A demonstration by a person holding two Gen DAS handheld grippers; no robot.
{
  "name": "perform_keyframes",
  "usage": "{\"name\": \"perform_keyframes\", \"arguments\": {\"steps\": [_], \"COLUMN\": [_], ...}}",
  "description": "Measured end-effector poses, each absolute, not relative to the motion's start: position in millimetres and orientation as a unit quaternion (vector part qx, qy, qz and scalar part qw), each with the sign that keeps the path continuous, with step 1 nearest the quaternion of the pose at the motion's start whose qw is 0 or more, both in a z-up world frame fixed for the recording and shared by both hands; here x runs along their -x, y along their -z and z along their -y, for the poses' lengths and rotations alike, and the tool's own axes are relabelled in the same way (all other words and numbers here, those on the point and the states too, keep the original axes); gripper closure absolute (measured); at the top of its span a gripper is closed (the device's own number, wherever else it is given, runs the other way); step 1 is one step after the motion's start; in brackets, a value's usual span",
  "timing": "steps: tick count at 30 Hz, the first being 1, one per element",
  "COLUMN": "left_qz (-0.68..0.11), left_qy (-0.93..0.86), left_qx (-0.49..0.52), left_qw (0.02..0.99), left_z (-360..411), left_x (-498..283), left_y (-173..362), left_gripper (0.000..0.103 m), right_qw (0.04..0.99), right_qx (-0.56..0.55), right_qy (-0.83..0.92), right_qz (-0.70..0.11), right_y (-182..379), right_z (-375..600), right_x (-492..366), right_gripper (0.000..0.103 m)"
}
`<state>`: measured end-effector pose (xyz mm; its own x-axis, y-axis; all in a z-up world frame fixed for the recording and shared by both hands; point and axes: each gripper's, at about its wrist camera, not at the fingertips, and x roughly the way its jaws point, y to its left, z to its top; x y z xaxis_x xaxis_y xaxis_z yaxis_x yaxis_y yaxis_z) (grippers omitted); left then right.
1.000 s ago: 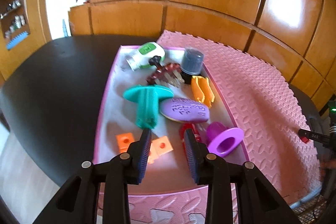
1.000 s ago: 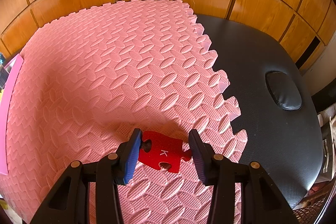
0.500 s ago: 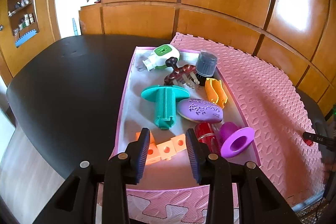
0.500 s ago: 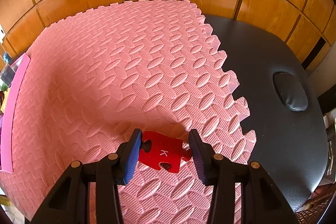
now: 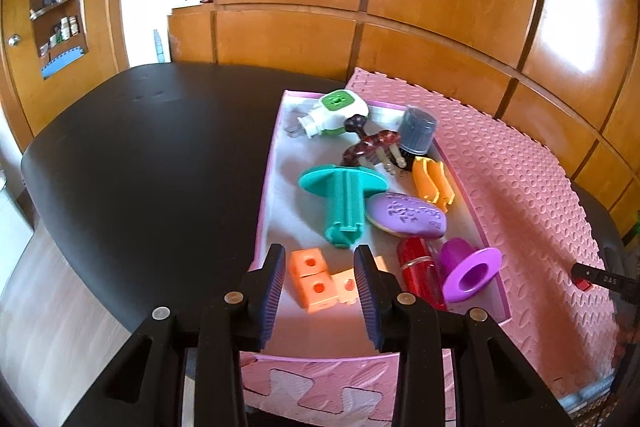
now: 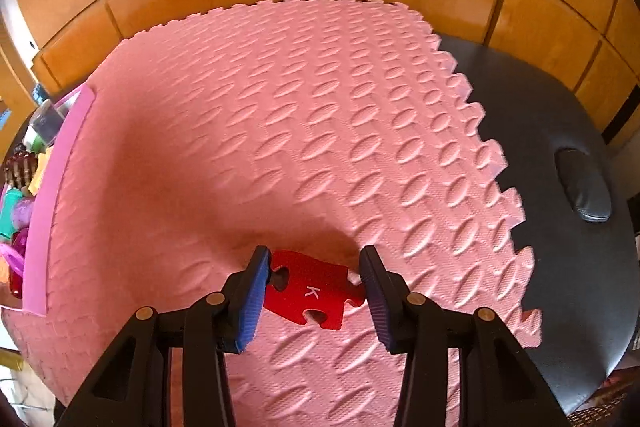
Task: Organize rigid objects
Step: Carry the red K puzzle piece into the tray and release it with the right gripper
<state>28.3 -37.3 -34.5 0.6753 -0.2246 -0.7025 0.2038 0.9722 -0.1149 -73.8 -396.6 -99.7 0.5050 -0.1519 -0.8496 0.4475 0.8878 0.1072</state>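
The right gripper [image 6: 314, 277] grasps a red puzzle piece [image 6: 312, 293] above the pink foam mat [image 6: 280, 131]. The left gripper [image 5: 320, 279] hangs released over orange blocks [image 5: 316, 283] in the tray [image 5: 266, 195].

Tray [image 5: 267, 187] sitting on table [image 5: 160, 155], mat [image 5: 520, 187] lying right of it. In tray: plug [image 5: 332, 113] and jar [image 5: 418, 131] lying at far end, blocks [image 5: 316, 279] at near end. Puzzle piece [image 6: 314, 293] lying on mat.
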Motion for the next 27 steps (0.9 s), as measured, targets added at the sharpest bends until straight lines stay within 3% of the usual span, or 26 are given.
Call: {"name": "perform_keyframes", "arguments": {"steps": [8,18,27], "left_qz": [-0.379,-0.382,-0.385], "left_qy": [0.087,0.056,0.048], "left_qx": [0.030,0.045,0.052], "left_qw": [0.921,0.921,0.920], "left_z": [12.7,-14.8,-25.1], "left_x": [-32.9,-34.6,-33.0], "left_y": [32.5,37.0,39.7], "left_gripper": [0.067,0.067,0.067], "right_qw": [0.875,0.916,0.905], "right_qx": [-0.169,-0.090,-0.014], "right_qy": [0.088,-0.081,-0.148], "right_qz": [-0.445,-0.382,-0.398], "right_y": [77.3,20.0,32.5], "right_z": [340.3,211.6,130.0], "right_x": [48.5,4.7,-37.2], "right_gripper": [0.057,0.057,0.057]}}
